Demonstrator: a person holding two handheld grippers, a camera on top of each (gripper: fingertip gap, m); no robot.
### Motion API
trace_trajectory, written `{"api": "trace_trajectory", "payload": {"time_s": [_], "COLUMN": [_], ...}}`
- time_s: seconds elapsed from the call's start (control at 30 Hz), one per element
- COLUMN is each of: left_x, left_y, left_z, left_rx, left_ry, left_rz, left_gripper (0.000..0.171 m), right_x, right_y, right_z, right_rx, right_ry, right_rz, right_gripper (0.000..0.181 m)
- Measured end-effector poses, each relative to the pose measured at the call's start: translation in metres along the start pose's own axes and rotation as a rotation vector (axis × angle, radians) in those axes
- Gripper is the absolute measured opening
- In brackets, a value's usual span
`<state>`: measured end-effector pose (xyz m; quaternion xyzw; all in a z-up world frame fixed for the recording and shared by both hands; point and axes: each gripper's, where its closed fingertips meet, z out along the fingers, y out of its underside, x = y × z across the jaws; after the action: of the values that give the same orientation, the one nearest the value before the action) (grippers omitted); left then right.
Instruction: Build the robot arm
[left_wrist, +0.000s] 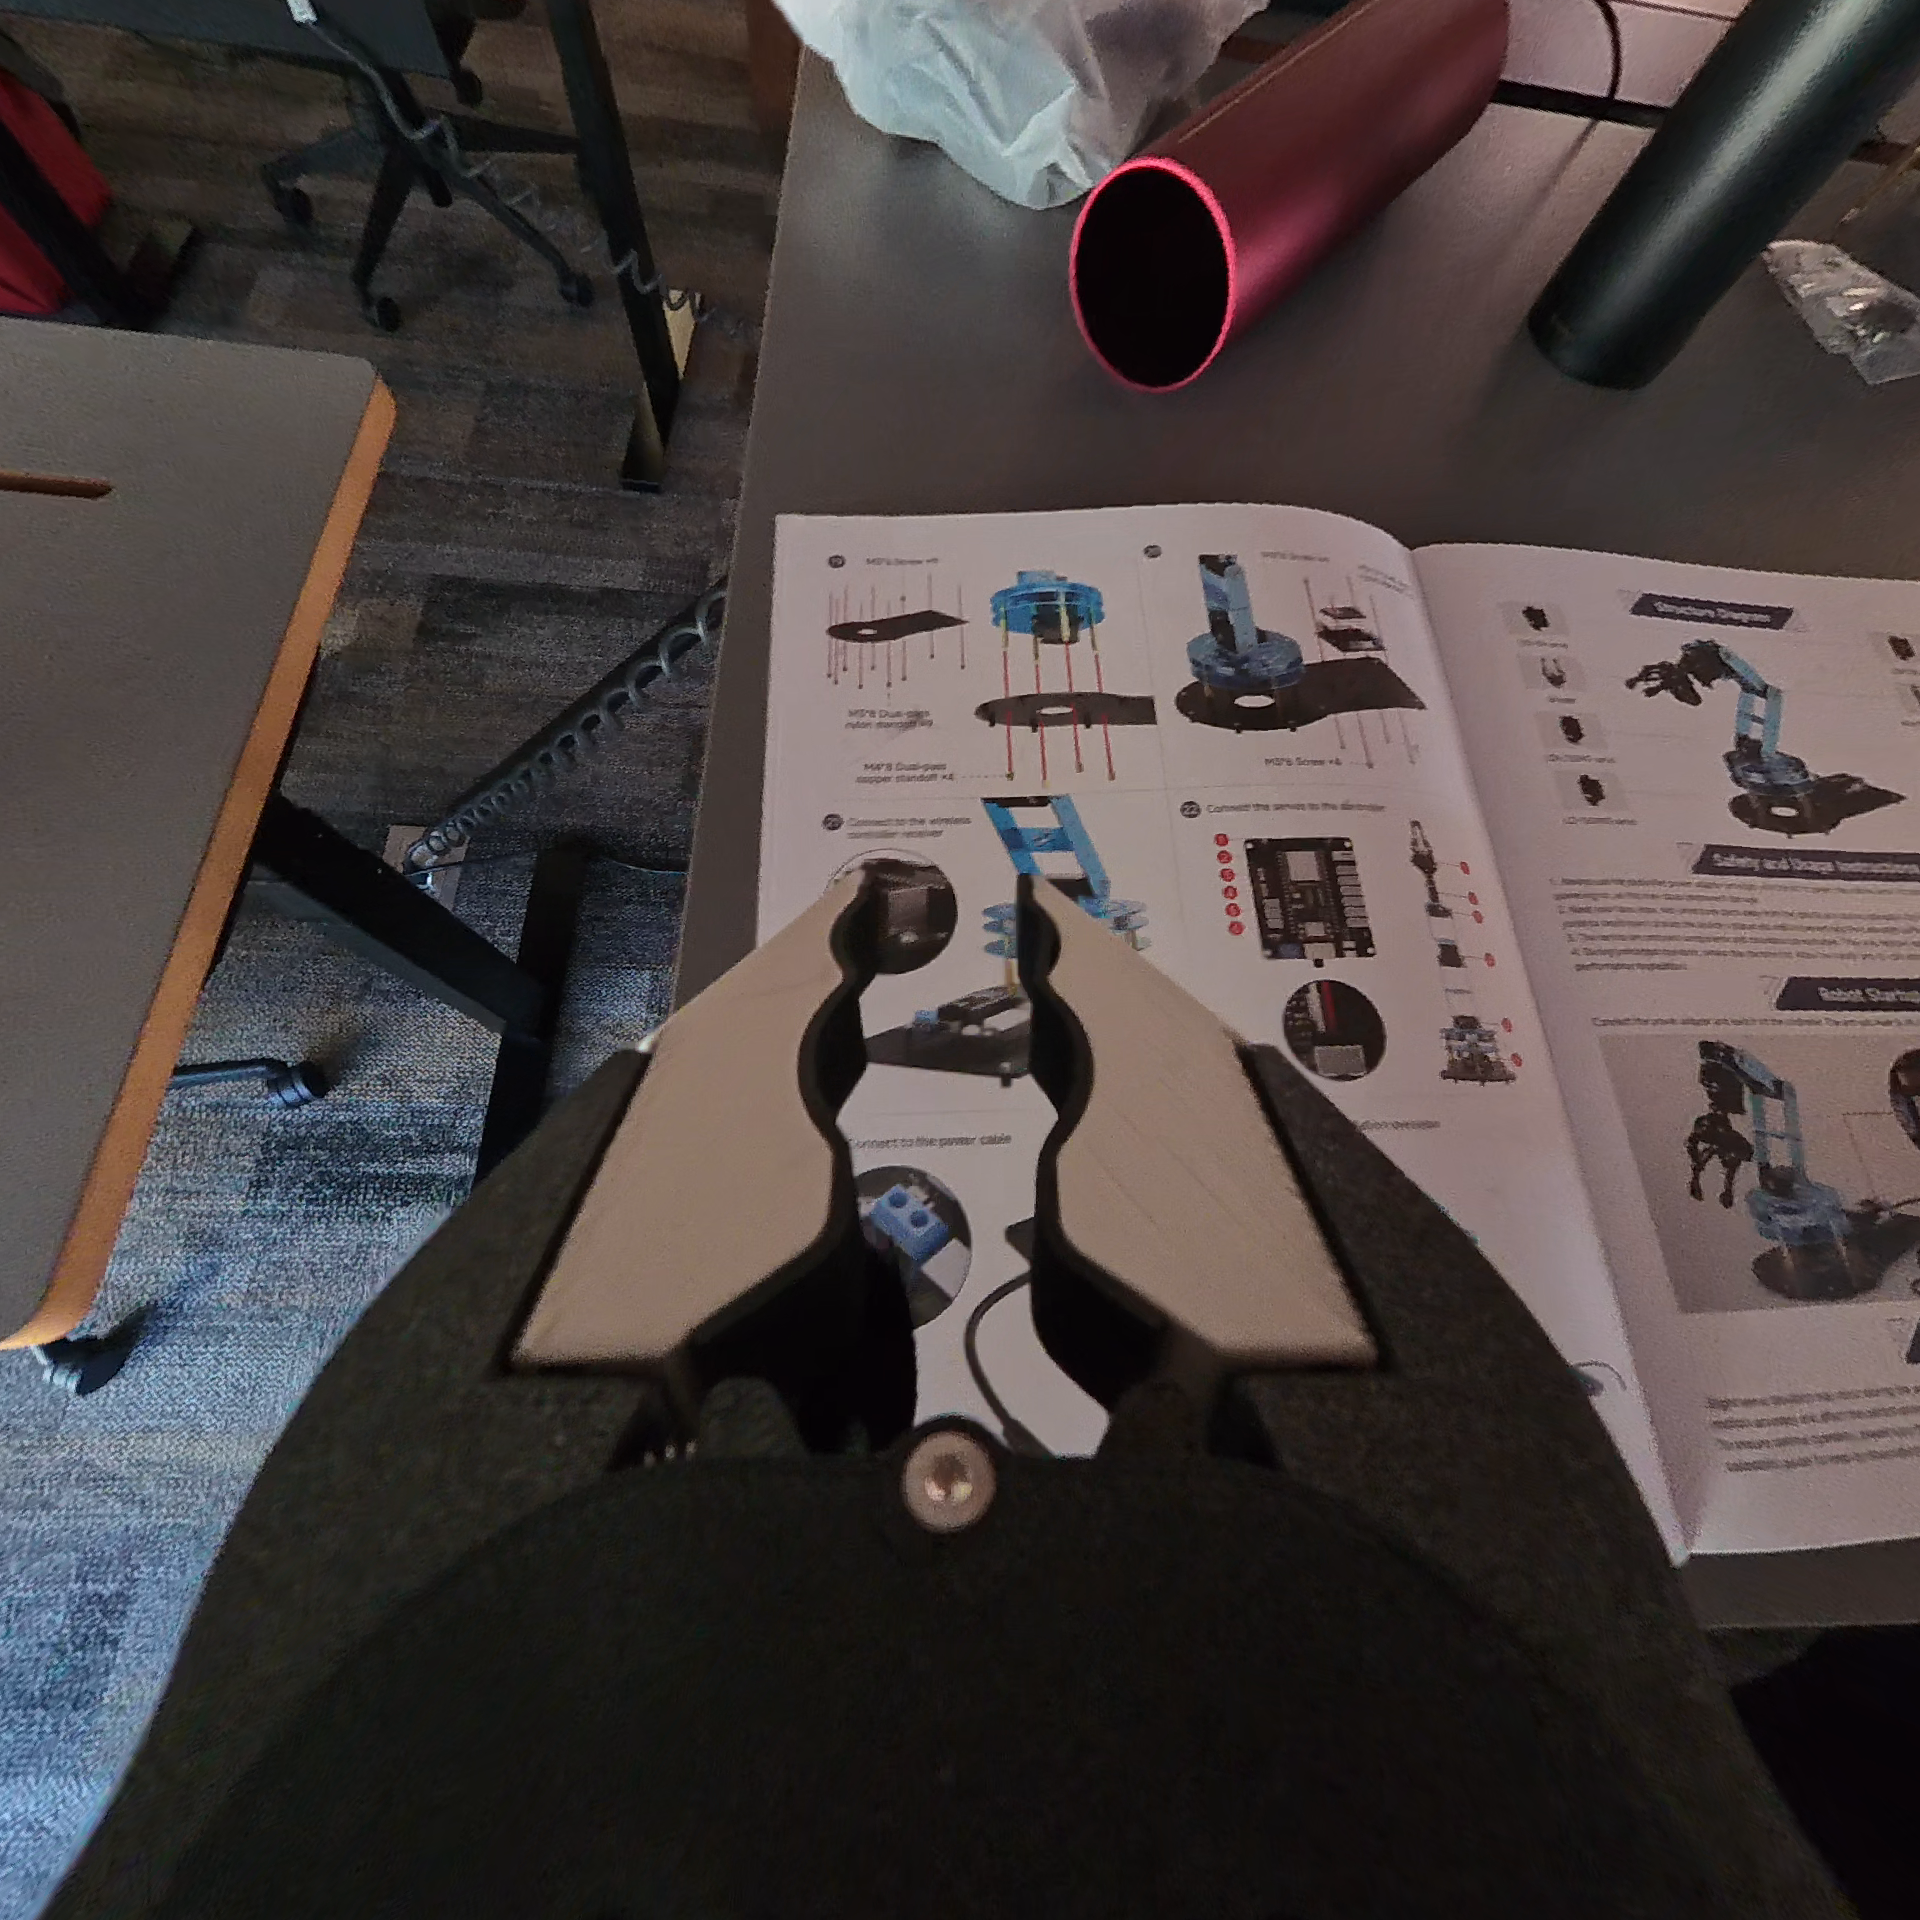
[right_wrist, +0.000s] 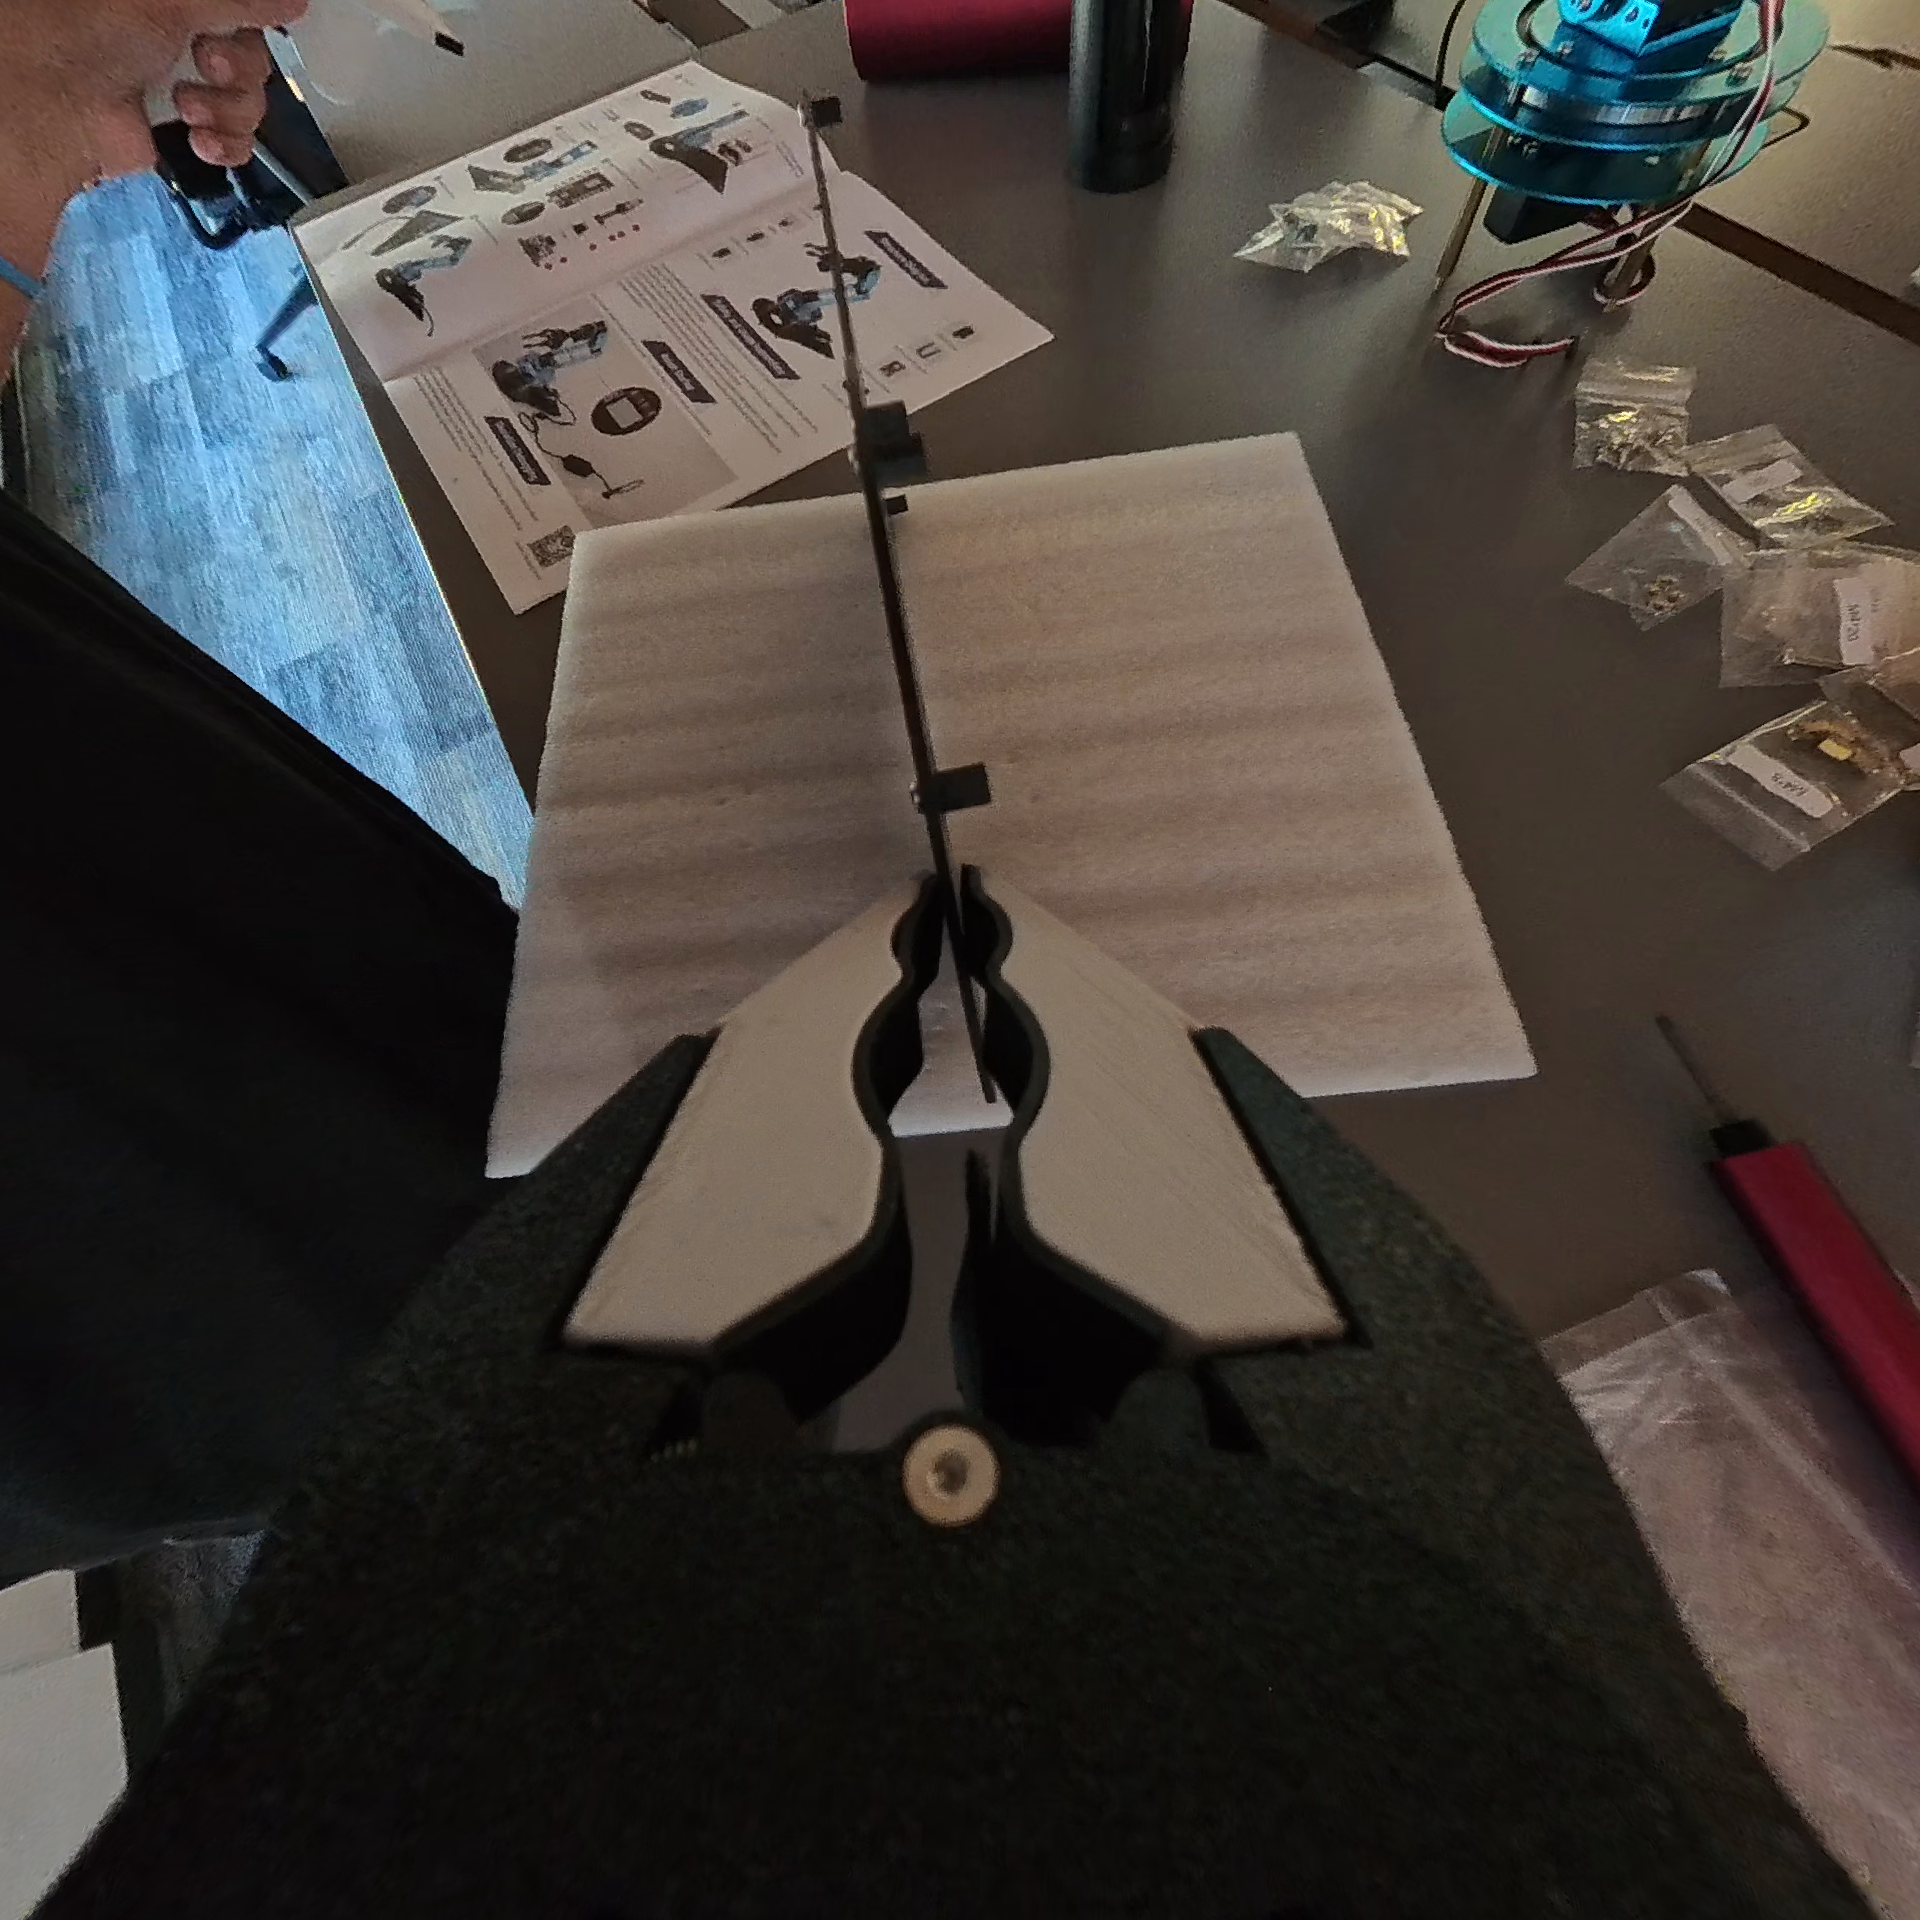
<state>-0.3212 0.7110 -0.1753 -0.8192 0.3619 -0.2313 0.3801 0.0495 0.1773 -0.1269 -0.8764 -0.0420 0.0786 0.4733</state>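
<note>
In the left wrist view, the left hand-held gripper (left_wrist: 940, 883) hovers parted and empty over an open printed assembly booklet (left_wrist: 1299, 831) on the grey table (left_wrist: 935, 416), a maroon metal tube (left_wrist: 1288, 187) beyond. In the right wrist view, the right hand-held gripper (right_wrist: 951, 883) pinches a thin black flat plate (right_wrist: 883, 520) edge-on above a white foam sheet (right_wrist: 1195, 727).

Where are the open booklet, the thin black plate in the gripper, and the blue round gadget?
open booklet (left_wrist: 1299, 727): left wrist view, on its left-hand page.
thin black plate (right_wrist: 894, 582): right wrist view, on its edge, above the white foam sheet.
blue round gadget (right_wrist: 1621, 114): right wrist view, on its clear blue disc.
</note>
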Motion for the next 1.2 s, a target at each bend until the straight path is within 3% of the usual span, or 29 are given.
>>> {"api": "trace_trajectory", "payload": {"time_s": [0.17,0.3,0.43,0.6,0.7,0.8,0.87,1.0,1.13,1.2], "left_x": [0.003,0.049,0.137,0.303,0.404,0.498,0.544,0.596,0.61,0.612], "left_y": [0.001,-0.014,-0.036,-0.065,-0.078,-0.07,-0.054,-0.013,0.007,0.008], "left_z": [0.001,0.006,0.01,-0.003,-0.025,-0.046,-0.039,-0.028,-0.024,-0.022], "left_rx": [-0.013,0.009,-0.024,-0.04,0.018,0.028,-0.027,-0.166,-0.307,-0.335], "left_ry": [0.017,0.141,0.373,0.7,0.856,1.068,1.106,1.173,1.237,1.259], "left_rz": [-0.026,0.051,0.206,0.631,0.907,1.08,1.219,1.45,1.502,1.493], "left_gripper": [0.025,0.026,0.028,0.03,0.032,0.036,0.05,0.046,0.008,0.005], "right_x": [0.002,0.009,0.01,0.008,0.008,0.006,0.002,0.003,0.005,0.011], "right_y": [-0.001,-0.002,-0.003,-0.003,-0.004,-0.004,-0.004,-0.005,-0.005,-0.004], "right_z": [0.0,0.001,0.001,0.0,0.0,0.0,0.0,0.0,0.0,-0.001], "right_rx": [0.019,0.035,0.092,0.121,0.139,0.154,0.166,0.208,0.246,0.263], "right_ry": [0.01,0.038,0.043,0.026,0.006,-0.018,-0.045,-0.051,-0.053,-0.032], "right_rz": [0.002,-0.006,-0.003,-0.037,-0.053,-0.075,-0.083,-0.073,-0.067,-0.041], "right_gripper": [0.002,0.003,0.003,0.002,0.002,0.001,0.001,0.001,0.001,0.002]}}
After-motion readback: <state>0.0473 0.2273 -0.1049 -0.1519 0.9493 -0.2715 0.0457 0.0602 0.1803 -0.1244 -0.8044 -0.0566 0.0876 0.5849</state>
